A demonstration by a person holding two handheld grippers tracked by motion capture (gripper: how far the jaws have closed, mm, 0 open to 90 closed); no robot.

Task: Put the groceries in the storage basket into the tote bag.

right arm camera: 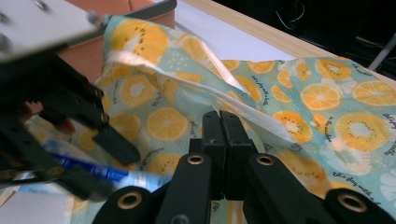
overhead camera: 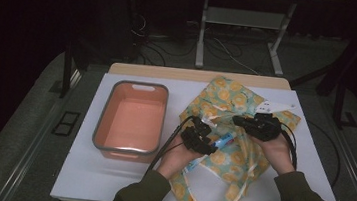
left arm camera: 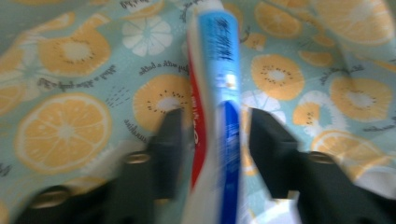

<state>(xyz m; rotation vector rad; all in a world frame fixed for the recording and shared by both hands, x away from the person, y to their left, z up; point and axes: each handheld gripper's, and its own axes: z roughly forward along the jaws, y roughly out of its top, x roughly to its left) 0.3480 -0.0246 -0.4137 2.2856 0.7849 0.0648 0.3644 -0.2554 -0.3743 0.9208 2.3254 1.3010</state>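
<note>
Right of table centre, in the high view, both grippers work over the orange-print bag [overhead camera: 233, 136], which lies flat on the white table [overhead camera: 83, 171], its handles trailing to 6 o'clock.

Left gripper [overhead camera: 201, 139]: jaws apart, toothpaste tube [left arm camera: 217, 112] standing between them. The left gripper view has a visible gap between the tube and the jaw at 3 o'clock; the jaw at 9 o'clock sits just beside the tube or touches it, and blur hides which. No clamp visible. Tube is white, blue and red, its long axis running 12 to 6 in that view, bag fabric behind it.

Right gripper [right arm camera: 220, 122]: jaws pressed together on the bag's rim, with a pale strip of the bag's edge running up to 10 o'clock from the pinch. In the right gripper view the left gripper [right arm camera: 79, 140] sits at 9 o'clock with the tube [right arm camera: 93, 172] between its jaws, at the bag mouth.

In the high view the tube [overhead camera: 224, 140] lies between the two grippers, on or in the bag opening; can't tell how deep.

Orange tub [overhead camera: 132, 118] at 9 o'clock of the bag, well apart from both grippers.
</note>
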